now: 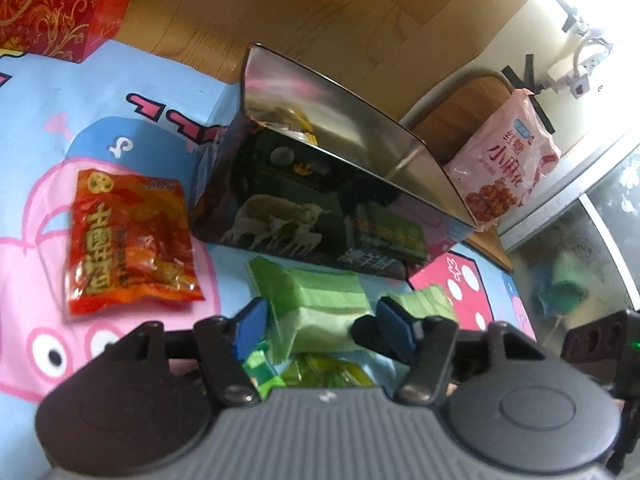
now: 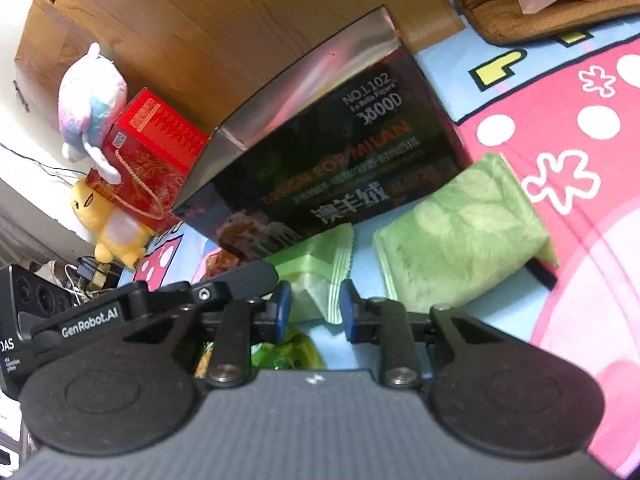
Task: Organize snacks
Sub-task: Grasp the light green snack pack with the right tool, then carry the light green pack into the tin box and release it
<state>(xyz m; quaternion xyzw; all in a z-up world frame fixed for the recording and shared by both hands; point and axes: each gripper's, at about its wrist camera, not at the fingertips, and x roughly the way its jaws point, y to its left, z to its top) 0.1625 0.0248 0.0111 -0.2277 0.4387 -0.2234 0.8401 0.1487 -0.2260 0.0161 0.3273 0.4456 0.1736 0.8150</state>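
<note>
A pale green snack packet (image 1: 320, 304) (image 2: 316, 280) lies on the cartoon mat (image 1: 36, 120), in front of an open dark box (image 1: 320, 216) (image 2: 340, 160) with a silver inside. My left gripper (image 1: 323, 326) straddles this packet with its blue pads apart, and I see no squeeze on it. My right gripper (image 2: 315, 312) has its pads drawn in on the packet's crimped end. A second green packet (image 1: 428, 300) (image 2: 460, 240) lies just to the right. A red-orange snack bag (image 1: 128, 240) lies to the left. A yellow-green wrapper (image 1: 324, 372) (image 2: 288, 352) shows under the fingers.
A pink snack bag (image 1: 504, 160) rests on a wooden stool behind the box. A red gift box (image 1: 60, 4) (image 2: 152, 160) and two plush toys (image 2: 92, 92) sit at the mat's far left. Wooden floor lies beyond the mat.
</note>
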